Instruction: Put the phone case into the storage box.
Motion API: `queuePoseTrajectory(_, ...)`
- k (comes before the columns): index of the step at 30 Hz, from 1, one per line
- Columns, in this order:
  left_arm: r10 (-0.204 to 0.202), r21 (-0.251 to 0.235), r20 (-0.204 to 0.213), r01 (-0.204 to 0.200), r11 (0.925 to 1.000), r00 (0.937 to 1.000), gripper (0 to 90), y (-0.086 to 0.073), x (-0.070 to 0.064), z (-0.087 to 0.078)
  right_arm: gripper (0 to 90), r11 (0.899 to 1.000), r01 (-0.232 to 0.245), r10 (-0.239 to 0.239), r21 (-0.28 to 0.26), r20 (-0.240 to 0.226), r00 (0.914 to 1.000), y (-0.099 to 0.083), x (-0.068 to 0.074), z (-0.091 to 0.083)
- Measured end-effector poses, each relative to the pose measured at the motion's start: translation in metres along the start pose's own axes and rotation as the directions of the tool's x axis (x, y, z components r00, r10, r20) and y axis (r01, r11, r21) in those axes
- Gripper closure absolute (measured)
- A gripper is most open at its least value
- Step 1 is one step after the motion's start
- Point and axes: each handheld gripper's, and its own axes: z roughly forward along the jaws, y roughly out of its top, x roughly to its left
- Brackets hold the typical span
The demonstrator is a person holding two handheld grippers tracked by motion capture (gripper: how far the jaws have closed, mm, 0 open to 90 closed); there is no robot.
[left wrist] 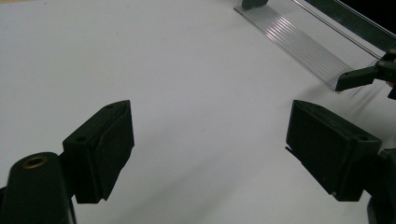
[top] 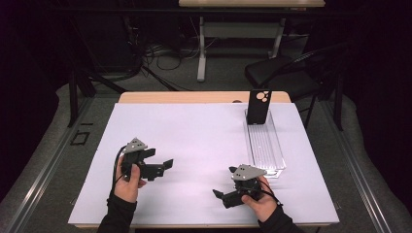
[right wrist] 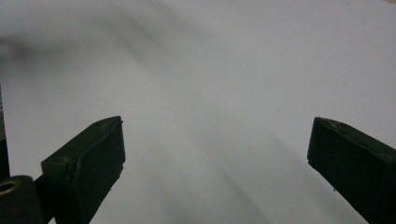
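Here both grippers, left [top: 163, 163] and right [top: 219, 195], hold fingers spread, well short of the phone case [top: 258, 106].

Matt white table cover [top: 194, 141], clear ribbed plastic tray [top: 265, 145]

Counter [top: 194, 126] carries a ribbed tray [top: 265, 145] along its right edge, running front to back. Phone case [top: 257, 107] stands upright at the tray's far end, near the far right corner. Left gripper [top: 163, 165] sits over the front-left part of the counter, jaws pointing toward the right edge. Right gripper [top: 221, 196] is near the front edge, right of centre, just in front of the tray's near end, jaws pointing left. The two grippers are well apart.
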Motion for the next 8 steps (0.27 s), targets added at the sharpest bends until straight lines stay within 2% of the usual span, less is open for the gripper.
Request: queuePoseTrajectory(8, -0.006, -0.008, -0.001, 0.006, 1.0000, 1.0000, 15.7, 0.0003, 0.0005, -0.0015, 4.0, 1.000, -0.001, 0.001, 0.002, -0.002, 1.0000, -0.0003, 0.0008, 0.0006)
